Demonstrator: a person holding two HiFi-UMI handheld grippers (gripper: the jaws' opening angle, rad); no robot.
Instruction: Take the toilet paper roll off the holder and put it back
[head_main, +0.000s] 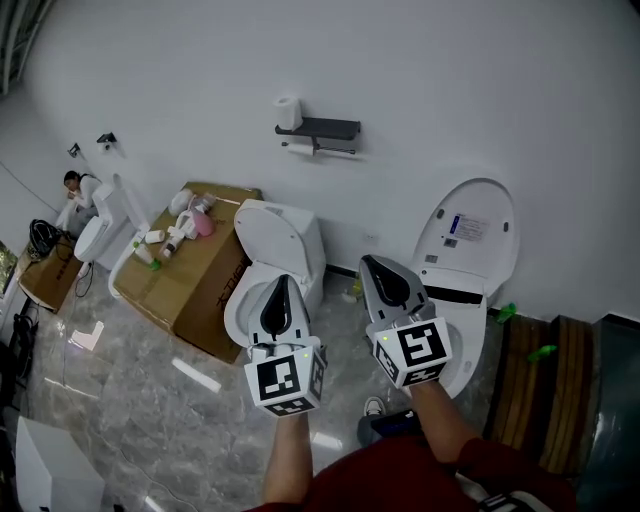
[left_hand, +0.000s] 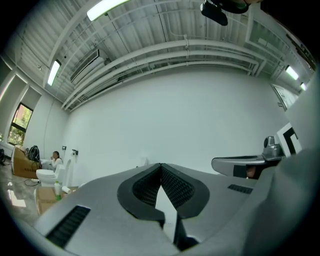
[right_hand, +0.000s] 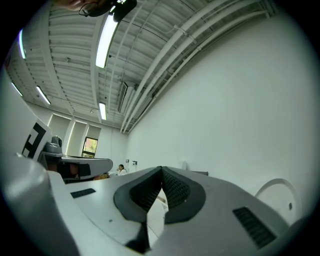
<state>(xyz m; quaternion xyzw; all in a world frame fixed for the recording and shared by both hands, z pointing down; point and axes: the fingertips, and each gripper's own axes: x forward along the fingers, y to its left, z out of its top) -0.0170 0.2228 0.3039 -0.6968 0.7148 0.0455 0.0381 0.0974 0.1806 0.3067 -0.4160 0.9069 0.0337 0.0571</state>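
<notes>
Toilet paper roll: on the wall, it looks to hang on the bar under the dark holder. A second roll stands upright on the holder's shelf, at its left end. Too small from here to tell which end of the bar is free.

Left gripper: jaws fully together, pads meeting at the tips, nothing between them. Right gripper: same, closed and empty. Both point toward the wall, roughly level, side by side, well apart from the holder and lower than it. Two toilets with lids up stand against the wall between me and the holder.

Step in hand, as I judge it: the approach. Nothing of the task is done yet.

Notes for doing it well:
- Open one gripper wide before arriving, not at the roll.
- Check the bar's free end on closing in, then come at the roll from that side.
- Take the roll across its width, lightly. It is soft and will crush or unwind under a hard pinch.
- Keep clear of the upright roll on the shelf. A nudge would likely topple it.
- Stand between the toilets rather than lean over them.
</notes>
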